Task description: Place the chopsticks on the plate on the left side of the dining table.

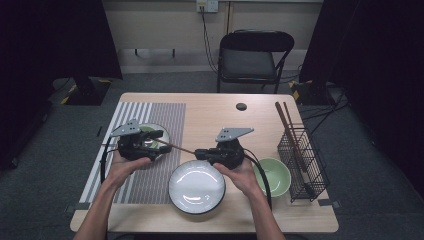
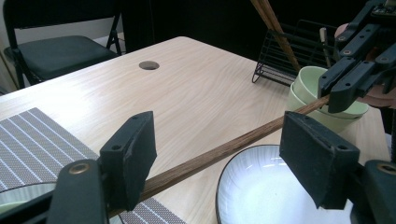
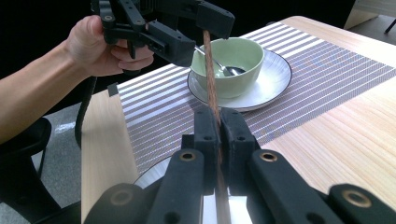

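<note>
A brown wooden chopstick (image 1: 176, 147) runs level between my two grippers, above the table. My right gripper (image 3: 218, 128) is shut on one end of it, and shows at mid-table (image 1: 199, 152) above the far rim of a big white plate (image 1: 196, 200). The chopstick's (image 2: 219, 154) other end passes between the spread jaws of my left gripper (image 2: 224, 158), close by its left pad (image 2: 133, 149); that gripper is open. The left gripper (image 1: 159, 140) hovers over a green bowl (image 3: 233, 53) holding a spoon, on a small plate (image 3: 275, 84).
A striped placemat (image 1: 160, 115) covers the table's left side. Stacked green bowls (image 1: 274, 175) sit at the right, beside a black wire basket (image 1: 305, 165) holding more chopsticks (image 1: 286, 122). A cable hole (image 1: 241, 106) and a folding chair (image 1: 255, 55) lie beyond.
</note>
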A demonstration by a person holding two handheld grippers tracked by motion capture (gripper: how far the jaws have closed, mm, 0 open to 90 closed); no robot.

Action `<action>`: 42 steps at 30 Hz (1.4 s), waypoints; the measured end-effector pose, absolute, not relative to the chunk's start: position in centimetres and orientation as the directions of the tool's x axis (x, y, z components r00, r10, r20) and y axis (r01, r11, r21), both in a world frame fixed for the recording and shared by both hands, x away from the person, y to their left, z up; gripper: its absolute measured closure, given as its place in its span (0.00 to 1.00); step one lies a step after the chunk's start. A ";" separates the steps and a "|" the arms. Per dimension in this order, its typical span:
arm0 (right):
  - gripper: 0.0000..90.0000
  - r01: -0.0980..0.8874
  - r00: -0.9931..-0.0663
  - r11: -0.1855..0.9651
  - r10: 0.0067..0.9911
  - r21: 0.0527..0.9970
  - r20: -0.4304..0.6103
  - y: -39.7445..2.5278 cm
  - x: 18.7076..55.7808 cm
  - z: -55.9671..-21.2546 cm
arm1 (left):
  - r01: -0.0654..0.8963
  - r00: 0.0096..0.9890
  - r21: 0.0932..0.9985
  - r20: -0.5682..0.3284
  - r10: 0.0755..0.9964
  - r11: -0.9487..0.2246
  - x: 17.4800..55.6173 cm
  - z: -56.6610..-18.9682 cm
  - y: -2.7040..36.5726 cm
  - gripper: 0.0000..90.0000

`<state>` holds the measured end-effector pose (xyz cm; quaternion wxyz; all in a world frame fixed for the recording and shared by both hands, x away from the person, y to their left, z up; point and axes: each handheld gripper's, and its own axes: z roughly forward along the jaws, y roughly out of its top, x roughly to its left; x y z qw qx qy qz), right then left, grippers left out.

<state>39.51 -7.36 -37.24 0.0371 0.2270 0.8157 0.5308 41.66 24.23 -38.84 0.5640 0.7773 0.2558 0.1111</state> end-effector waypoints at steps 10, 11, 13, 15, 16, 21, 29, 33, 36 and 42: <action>0.96 0.339 -0.892 0.347 0.412 0.874 0.183 -6.8 39.9 -35.6 | 0.256 0.851 0.926 -0.081 0.519 -0.276 41.8 -39.5 24.1 0.34; 0.96 0.340 -0.893 0.349 0.411 0.873 0.183 -6.8 39.9 -35.4 | 0.261 0.851 0.925 -0.086 0.518 -0.275 41.8 -39.5 24.1 0.35; 0.96 0.340 -0.894 0.358 0.410 0.870 0.180 -6.7 40.1 -35.0 | 0.250 0.851 0.922 -0.062 0.522 -0.297 41.8 -39.5 24.1 0.37; 0.96 0.340 -0.894 0.364 0.411 0.867 0.178 -6.7 40.1 -34.6 | 0.256 0.851 0.919 -0.067 0.522 -0.299 41.8 -39.6 24.0 0.39; 0.96 0.339 -0.894 0.366 0.412 0.867 0.175 -6.6 40.2 -34.4 | 0.253 0.850 0.917 -0.058 0.523 -0.309 41.8 -39.6 24.0 0.40; 0.96 0.339 -0.897 0.374 0.405 0.863 0.176 -6.6 40.3 -33.8 | 0.244 0.846 0.917 -0.043 0.531 -0.314 41.8 -39.7 24.0 0.50; 0.96 0.336 -0.898 0.383 0.407 0.860 0.169 -6.0 41.0 -32.0 | 0.286 0.844 0.911 -0.094 0.528 -0.295 42.0 -40.2 24.1 0.63; 0.96 0.329 -0.900 0.362 0.401 0.873 0.173 -5.6 41.6 -30.8 | 0.277 0.851 0.906 -0.076 0.519 -0.322 42.0 -40.2 24.0 0.71; 0.96 0.334 -0.892 0.332 0.412 0.882 0.183 -5.4 42.1 -29.9 | 0.295 0.864 0.903 -0.112 0.491 -0.313 42.1 -40.4 23.8 0.76; 0.95 0.326 -0.887 0.275 0.420 0.905 0.192 -4.9 42.9 -28.6 | 0.292 0.893 0.903 -0.140 0.428 -0.314 42.1 -40.6 23.3 0.83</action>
